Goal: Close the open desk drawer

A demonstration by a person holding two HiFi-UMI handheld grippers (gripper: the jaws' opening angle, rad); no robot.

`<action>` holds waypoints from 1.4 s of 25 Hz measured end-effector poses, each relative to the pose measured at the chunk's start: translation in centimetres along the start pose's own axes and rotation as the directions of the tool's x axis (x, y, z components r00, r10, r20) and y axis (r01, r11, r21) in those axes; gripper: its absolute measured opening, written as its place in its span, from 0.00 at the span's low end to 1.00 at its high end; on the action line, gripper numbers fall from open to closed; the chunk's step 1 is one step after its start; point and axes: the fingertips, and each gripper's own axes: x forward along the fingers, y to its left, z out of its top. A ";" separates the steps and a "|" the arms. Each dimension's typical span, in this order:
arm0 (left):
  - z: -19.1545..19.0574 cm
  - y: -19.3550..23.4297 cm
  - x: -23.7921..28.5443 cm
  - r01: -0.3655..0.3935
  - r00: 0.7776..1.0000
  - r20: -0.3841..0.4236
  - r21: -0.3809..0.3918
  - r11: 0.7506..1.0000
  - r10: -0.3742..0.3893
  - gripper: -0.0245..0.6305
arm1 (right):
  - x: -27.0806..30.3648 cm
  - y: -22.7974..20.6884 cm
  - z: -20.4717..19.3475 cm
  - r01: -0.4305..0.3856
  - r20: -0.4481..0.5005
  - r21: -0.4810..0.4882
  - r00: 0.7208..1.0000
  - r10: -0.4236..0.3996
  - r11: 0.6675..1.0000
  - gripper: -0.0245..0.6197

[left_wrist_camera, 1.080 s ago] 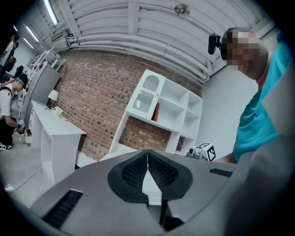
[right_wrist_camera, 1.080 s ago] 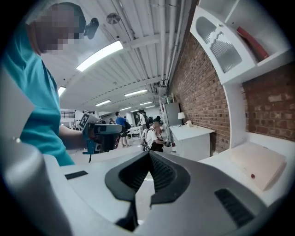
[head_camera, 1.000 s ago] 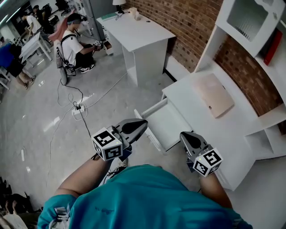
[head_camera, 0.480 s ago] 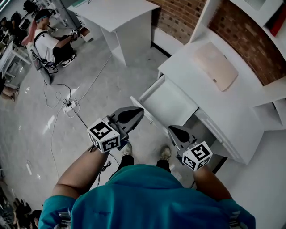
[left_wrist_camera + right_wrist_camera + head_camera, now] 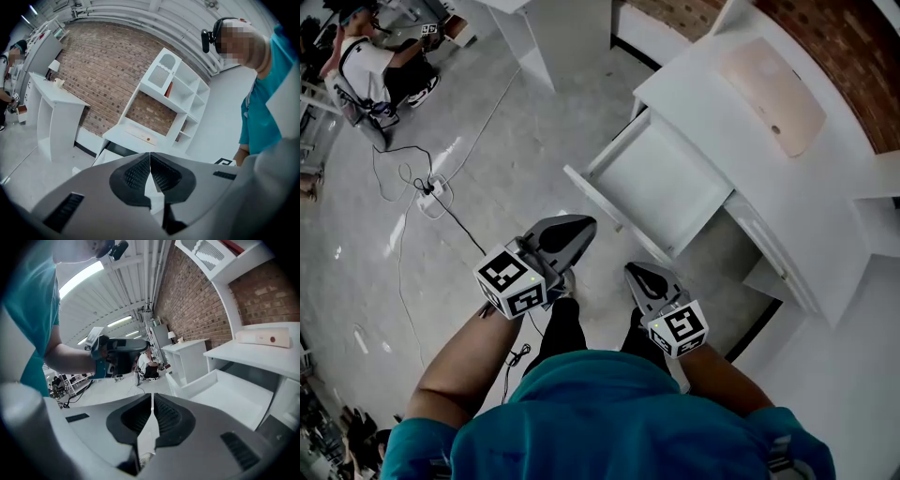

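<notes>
**Open drawer ahead, both grippers clear of it**

The drawer point(image 5: 661, 183) stands pulled out of the white desk point(image 5: 727, 122), empty, with its front panel facing 7 o'clock toward the person. The left gripper point(image 5: 577, 228) and right gripper point(image 5: 636, 275) hang in front of the body, with the drawer at 1 o'clock and apart from both. Each has its jaws pressed together on nothing. This probably suits the task, since closing needs a push on the front panel, not a grasp.
</notes>
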 end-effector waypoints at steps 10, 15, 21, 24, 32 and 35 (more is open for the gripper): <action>-4.4 2.0 -0.1 0.031 0.997 -0.067 -0.027 0.999 -0.033 0.06 | 3.4 -2.1 -9.1 0.211 -0.074 0.109 0.976 -0.204 0.971 0.07; -5.3 2.8 -0.2 0.043 0.994 -0.096 -0.025 0.999 -0.045 0.06 | 3.8 -4.8 -9.9 0.317 -0.041 0.170 0.948 -0.315 0.933 0.07; -6.3 3.0 0.1 0.061 0.991 -0.121 -0.024 0.998 -0.064 0.06 | 4.0 -7.5 -10.4 0.390 -0.015 0.204 0.919 -0.395 0.898 0.07; -6.5 3.1 0.4 0.066 0.989 -0.127 -0.025 0.997 -0.069 0.06 | 4.3 -8.1 -10.5 0.403 -0.010 0.197 0.912 -0.410 0.894 0.07; -6.3 3.6 0.9 0.066 0.989 -0.130 -0.027 0.997 -0.069 0.06 | 4.4 -9.5 -10.7 0.429 -0.014 0.221 0.899 -0.437 0.876 0.07; -6.2 3.6 1.1 0.067 0.989 -0.129 -0.027 0.997 -0.070 0.06 | 4.3 -9.9 -10.3 0.429 -0.005 0.208 0.899 -0.438 0.879 0.07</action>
